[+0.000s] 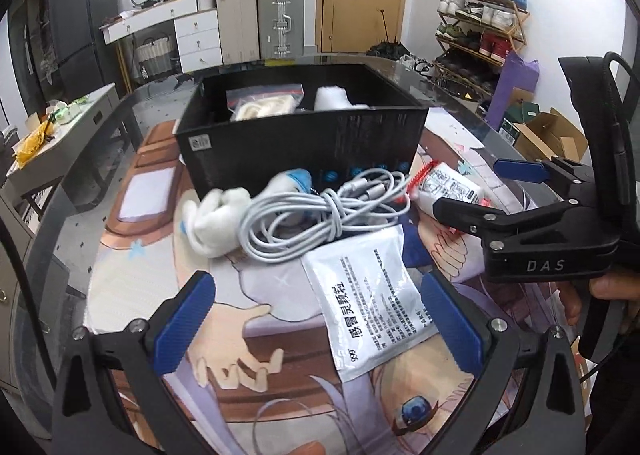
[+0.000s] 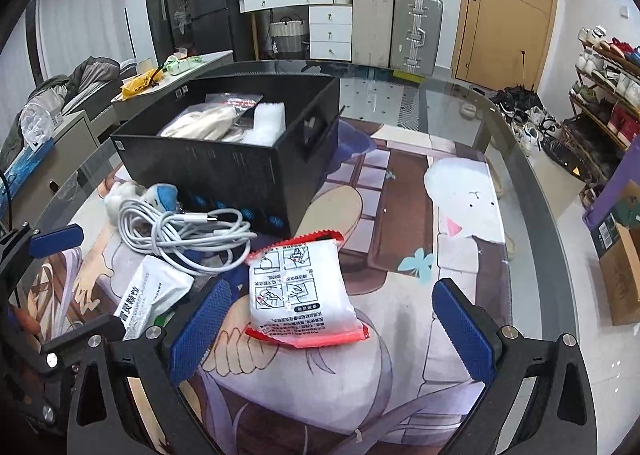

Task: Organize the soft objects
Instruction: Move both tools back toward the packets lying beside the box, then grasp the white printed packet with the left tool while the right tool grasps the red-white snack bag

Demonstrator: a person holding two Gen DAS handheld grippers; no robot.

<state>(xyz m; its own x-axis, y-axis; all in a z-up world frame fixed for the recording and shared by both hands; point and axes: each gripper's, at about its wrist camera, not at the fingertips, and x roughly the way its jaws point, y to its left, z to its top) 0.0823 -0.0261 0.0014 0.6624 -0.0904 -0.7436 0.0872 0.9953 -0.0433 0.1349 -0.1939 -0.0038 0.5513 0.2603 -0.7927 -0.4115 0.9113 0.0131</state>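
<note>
A red-edged white plastic sachet (image 2: 303, 291) lies on the illustrated mat near the worktop's front edge, between the spread blue pads of the released right claw (image 2: 332, 329). Toward the left edge lie a coiled white cable (image 1: 320, 211), a rolled white sock (image 1: 216, 219) and a flat silver foil packet (image 1: 372, 295), framed by the released left claw (image 1: 316, 319). Behind them stands a black cardboard box (image 1: 300, 143) holding soft white items.

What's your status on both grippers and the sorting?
Left gripper open, empty. Right gripper open over red-edged sachet. Black box part-filled. Cable bundle, white sock, silver sachet on the mat.
</note>
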